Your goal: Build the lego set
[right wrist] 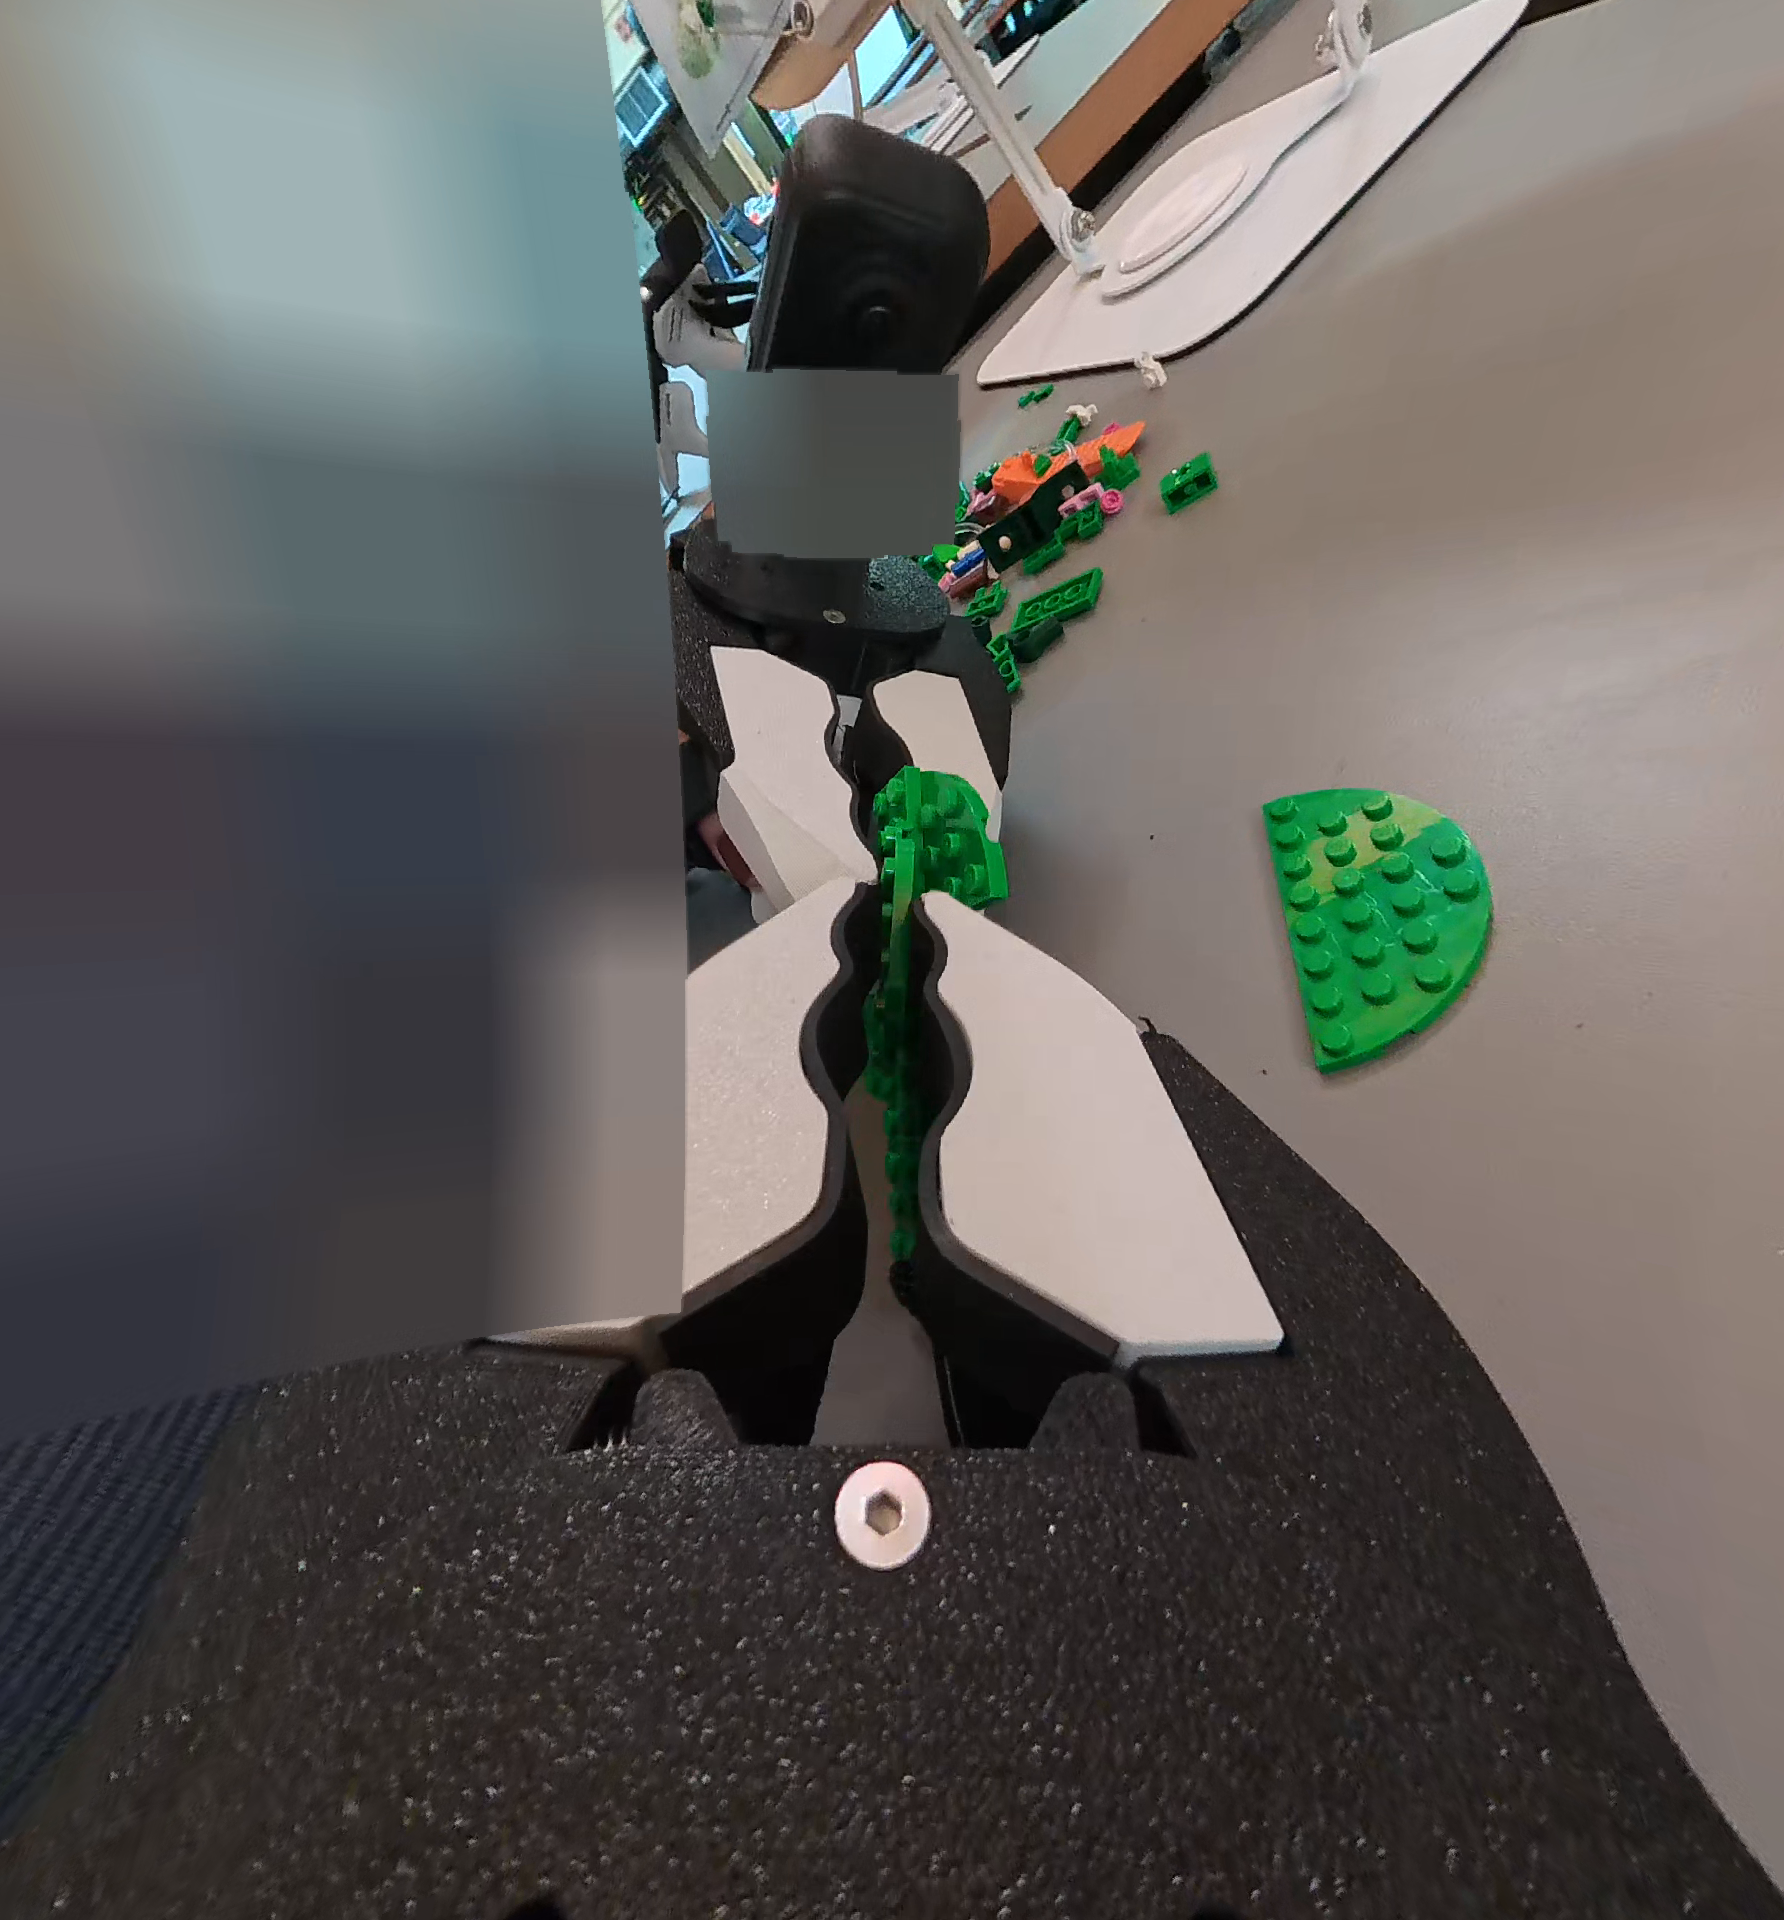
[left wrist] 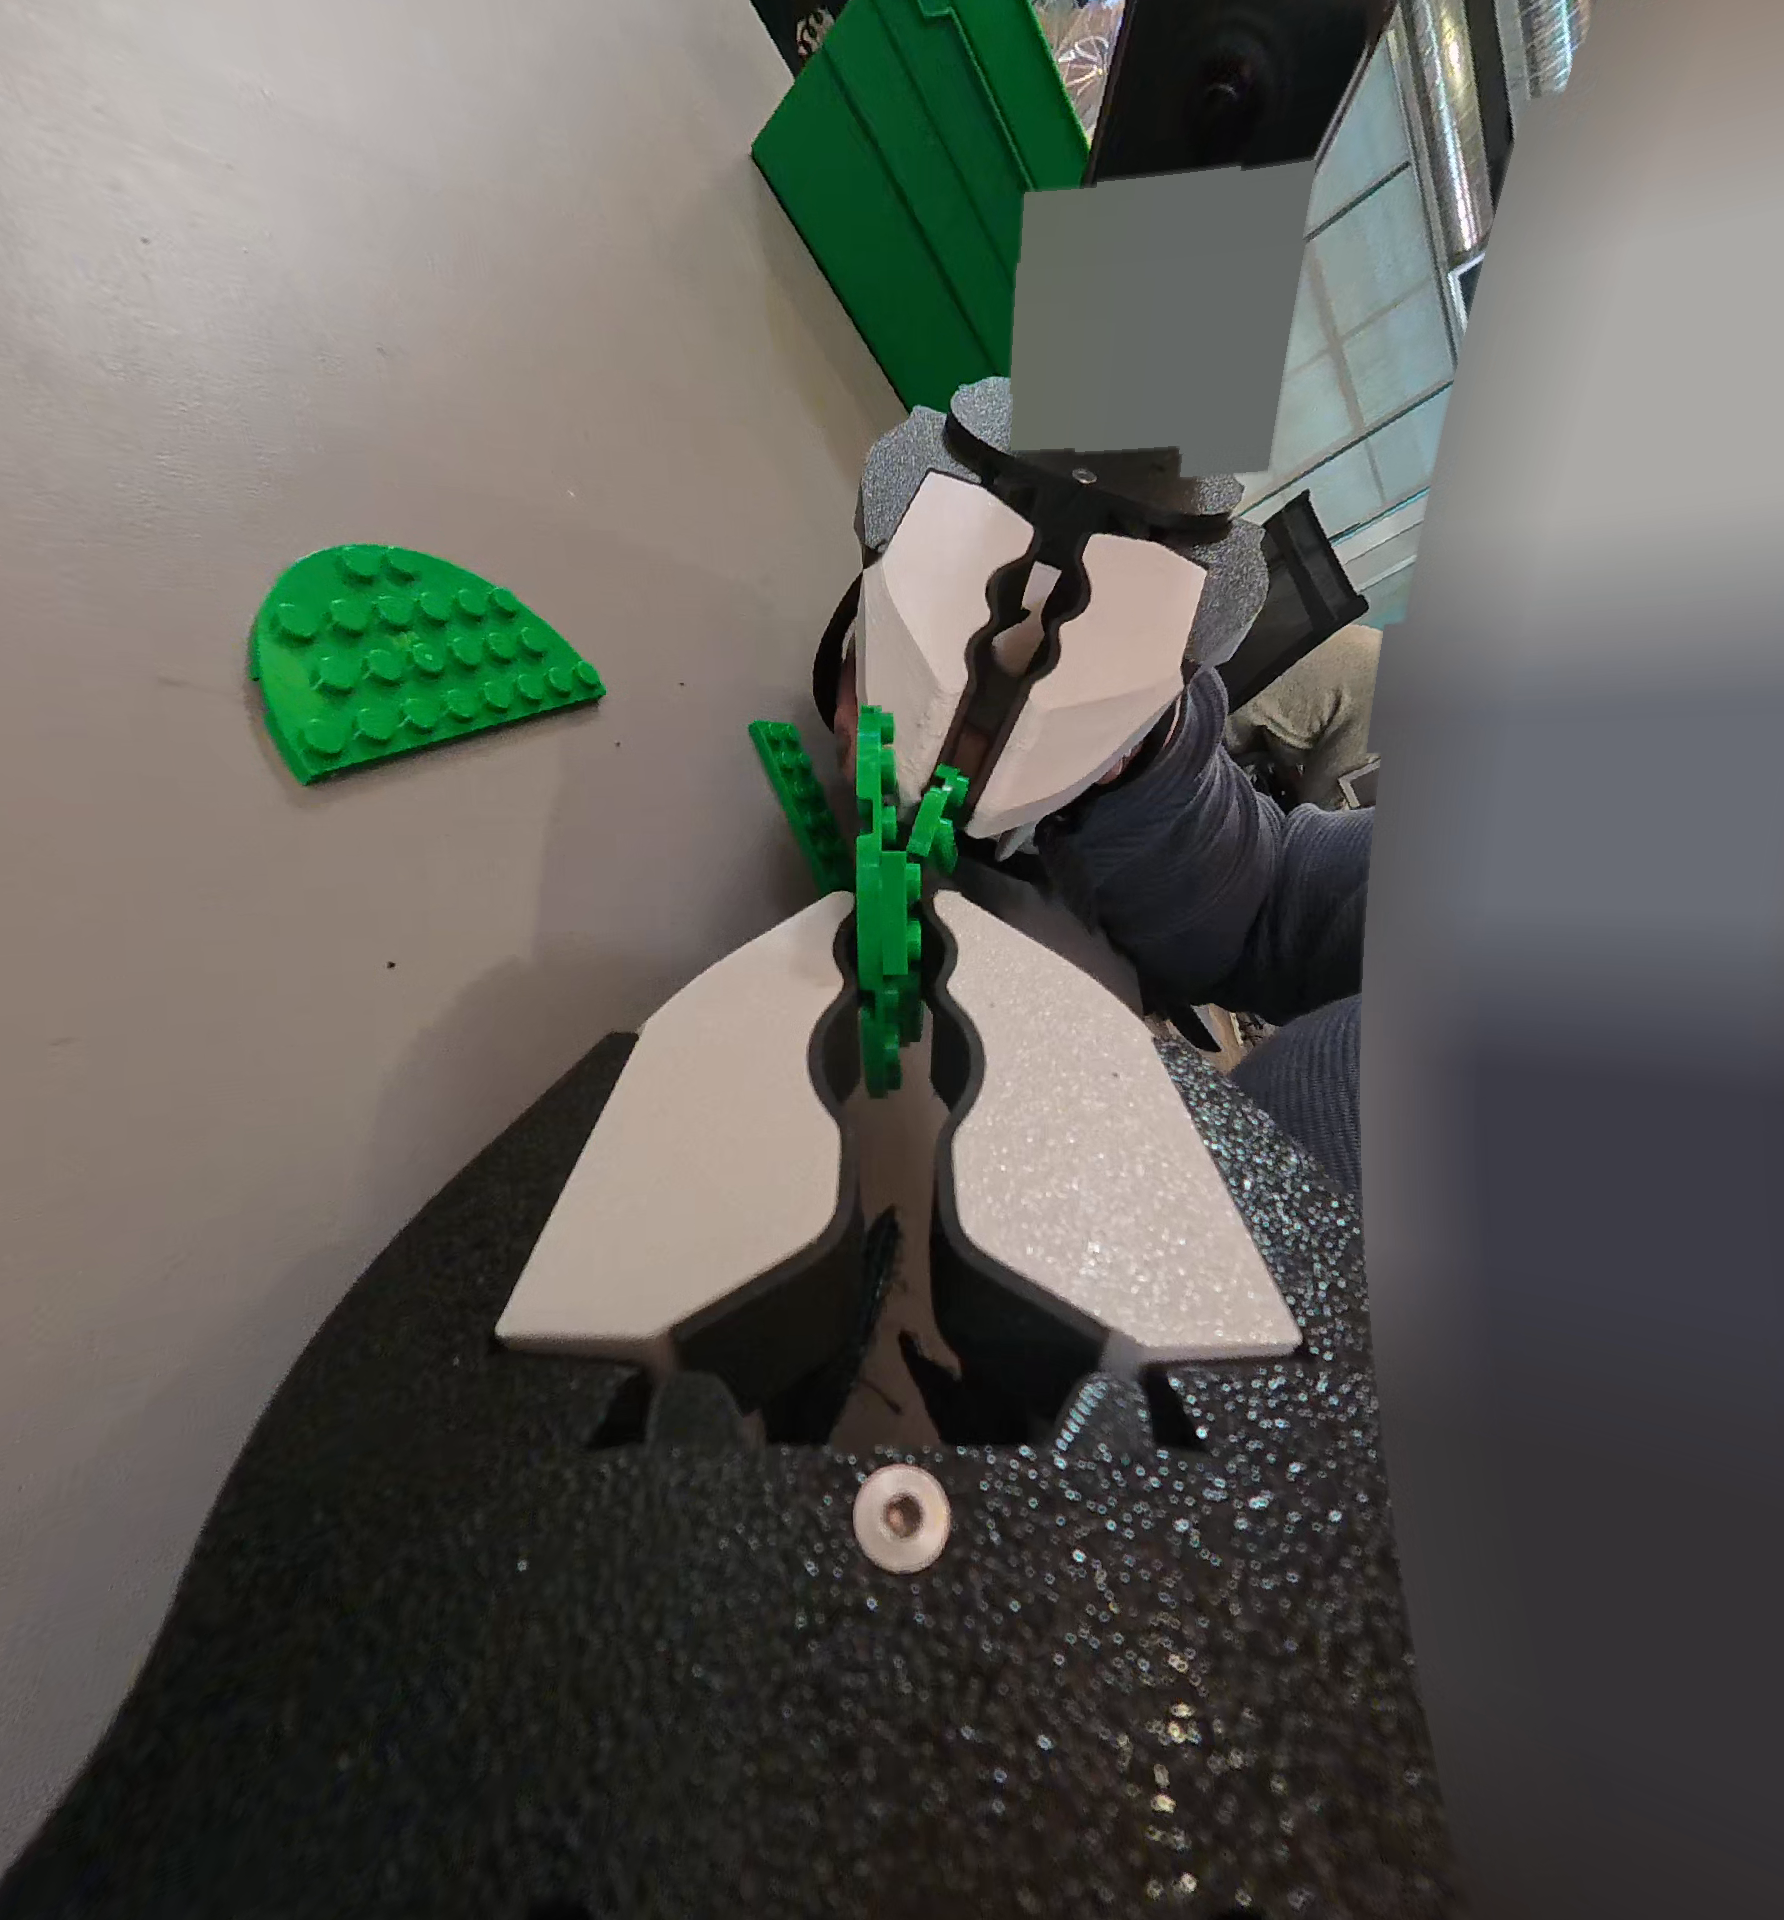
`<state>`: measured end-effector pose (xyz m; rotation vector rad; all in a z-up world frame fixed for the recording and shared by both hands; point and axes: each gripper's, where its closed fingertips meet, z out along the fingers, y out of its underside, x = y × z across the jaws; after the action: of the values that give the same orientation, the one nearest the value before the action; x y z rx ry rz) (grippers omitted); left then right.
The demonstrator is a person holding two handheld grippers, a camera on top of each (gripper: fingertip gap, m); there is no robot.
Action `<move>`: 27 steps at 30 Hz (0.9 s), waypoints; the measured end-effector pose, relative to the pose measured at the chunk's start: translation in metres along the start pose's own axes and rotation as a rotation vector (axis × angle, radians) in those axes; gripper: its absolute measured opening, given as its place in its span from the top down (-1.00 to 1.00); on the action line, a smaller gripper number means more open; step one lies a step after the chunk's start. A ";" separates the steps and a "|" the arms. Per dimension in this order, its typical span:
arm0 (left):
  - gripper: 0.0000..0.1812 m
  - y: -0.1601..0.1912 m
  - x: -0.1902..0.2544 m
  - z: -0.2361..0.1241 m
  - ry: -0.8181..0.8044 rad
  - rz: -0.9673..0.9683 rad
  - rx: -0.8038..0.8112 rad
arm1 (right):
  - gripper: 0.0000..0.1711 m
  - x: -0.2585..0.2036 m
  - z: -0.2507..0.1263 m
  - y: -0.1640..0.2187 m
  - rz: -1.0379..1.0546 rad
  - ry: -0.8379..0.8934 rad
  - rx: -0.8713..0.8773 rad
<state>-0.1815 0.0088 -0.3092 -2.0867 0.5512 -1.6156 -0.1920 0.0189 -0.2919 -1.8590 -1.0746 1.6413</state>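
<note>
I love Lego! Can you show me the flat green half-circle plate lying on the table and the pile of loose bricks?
Flat green half-circle plate point(right wrist: 1376, 925), right wrist view, on its studded top.
Pile of loose bricks point(right wrist: 1049, 530), right wrist view, on the heap's middle.

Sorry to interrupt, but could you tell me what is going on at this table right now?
A person is assembling a Lego set with two tools. The left hand-held gripper is shut on a green plate piece, and the right hand-held gripper is shut on another green plate. The two face each other tip to tip above the grey table. A green half-round plate lies flat nearby, and a pile of loose bricks sits farther back.
</note>
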 end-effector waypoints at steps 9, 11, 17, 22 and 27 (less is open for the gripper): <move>0.91 0.002 0.001 0.001 0.002 0.010 -0.011 | 0.95 -0.003 0.000 0.001 -0.049 -0.003 -0.008; 0.91 0.002 0.001 0.001 0.000 0.012 -0.012 | 0.95 -0.003 0.000 0.001 -0.062 0.001 -0.010; 0.92 0.001 -0.001 0.001 -0.008 0.009 -0.004 | 0.95 -0.002 0.000 0.001 -0.102 0.023 -0.013; 0.92 0.000 -0.001 0.001 -0.009 0.002 0.003 | 0.95 0.001 0.000 0.000 -0.148 0.058 -0.012; 0.91 -0.001 -0.002 0.001 -0.008 -0.001 0.006 | 0.95 0.000 -0.001 -0.001 -0.184 0.071 -0.014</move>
<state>-0.1811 0.0105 -0.3101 -2.0891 0.5421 -1.6069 -0.1912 0.0196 -0.2914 -1.7562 -1.1911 1.4567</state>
